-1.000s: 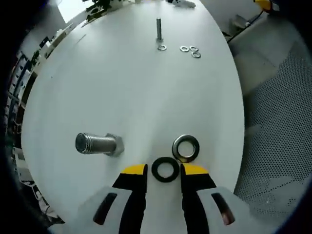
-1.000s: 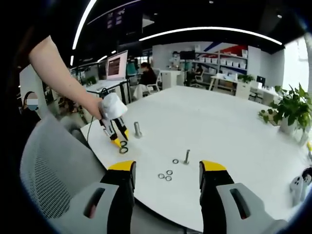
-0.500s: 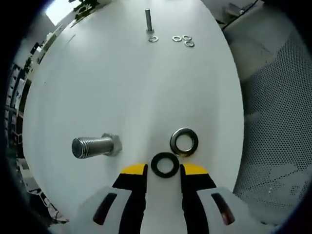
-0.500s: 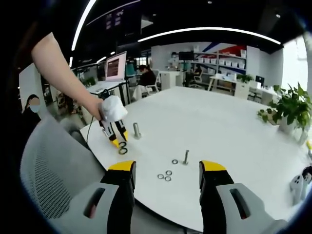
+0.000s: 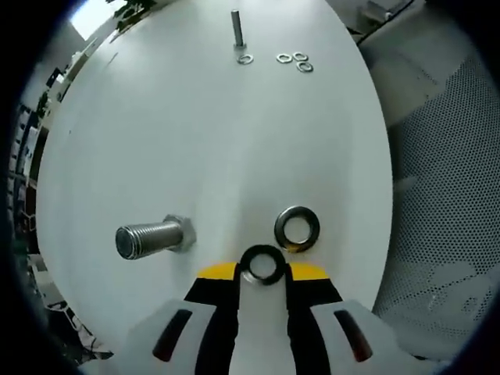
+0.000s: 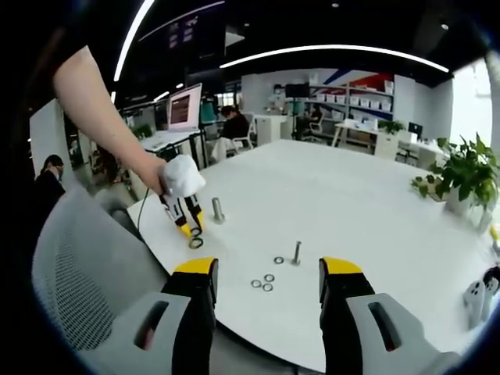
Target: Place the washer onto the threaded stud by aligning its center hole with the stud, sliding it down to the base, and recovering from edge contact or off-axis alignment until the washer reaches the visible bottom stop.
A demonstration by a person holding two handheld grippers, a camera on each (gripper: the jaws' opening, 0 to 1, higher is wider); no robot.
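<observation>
In the left gripper view, a dark washer (image 5: pixel 263 265) is clenched between the left gripper (image 5: pixel 262 273) tips beside the threaded stud (image 5: pixel 151 237). In the right gripper view, the right gripper (image 6: pixel 266 269) is held agape over the table (image 6: pixel 351 203), nothing grasped.

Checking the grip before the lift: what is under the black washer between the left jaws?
Through the black washer's hole, white table shows. The left gripper's jaws hide its side edges, so whether it lies flat or is lifted cannot be told.

Right gripper (image 6: pixel 268 269) low at 6 o'clock, jaws wide apart, nothing between | left gripper (image 6: pixel 191 227) at 9 o'clock, tips down at a dark washer (image 6: pixel 195 243) on white table (image 6: pixel 351 203) | large stud (image 6: pixel 218 209) upright just beside | thin stud (image 6: pixel 297 252) near centre, small washers (image 6: pixel 268 278) around it.
</observation>
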